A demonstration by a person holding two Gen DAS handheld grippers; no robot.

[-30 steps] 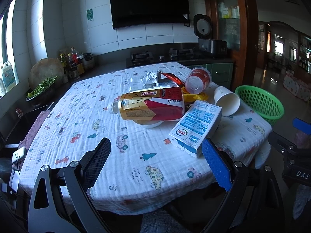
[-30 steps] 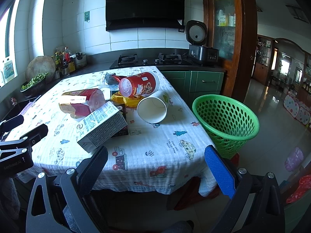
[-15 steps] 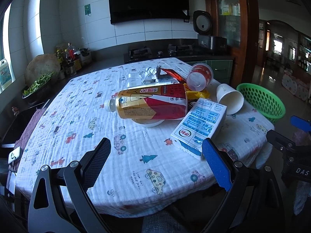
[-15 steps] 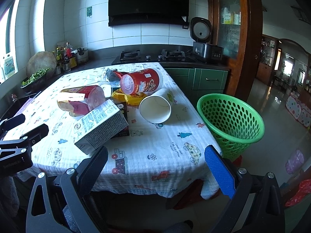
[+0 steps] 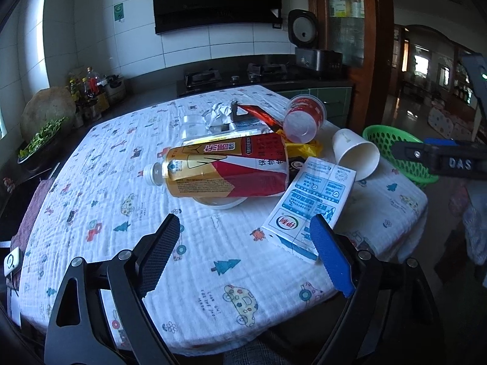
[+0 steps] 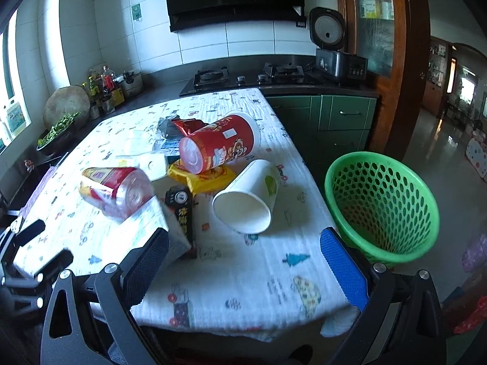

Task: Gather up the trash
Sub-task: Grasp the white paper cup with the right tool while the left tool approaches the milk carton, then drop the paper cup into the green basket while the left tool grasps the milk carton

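— Both grippers have come closer to the table point(image 5: 213, 273) since a second ago, the right one more: the white paper cup point(image 6: 246, 200) and the green basket point(image 6: 383, 206) fill more of its view. What lies there, left to right?

— From the left wrist: a big drink bottle point(image 5: 225, 167) on its side, long axis across the view, cap to the left, base to the right. Right of it a blue-and-white milk carton point(image 5: 310, 203) lies flat, its long axis running diagonally from near to far-right, its gabled end nearest the camera. Behind, a red cup point(image 5: 304, 118) lies tipped, mouth toward the camera; the white paper cup point(image 5: 356, 155) lies on its side, mouth toward the near right. The green basket point(image 5: 401, 155) stands off the table's right edge.

— And the jaws?

— On the left gripper point(image 5: 246, 258) they are closing but well apart, nothing between the pads; the carton's near end is just ahead of the blue finger. The right gripper point(image 6: 246, 261) stands wide apart and empty. A dark wrapper point(image 6: 182, 213) beside the carton looks like a snack packet, though blur makes that uncertain.
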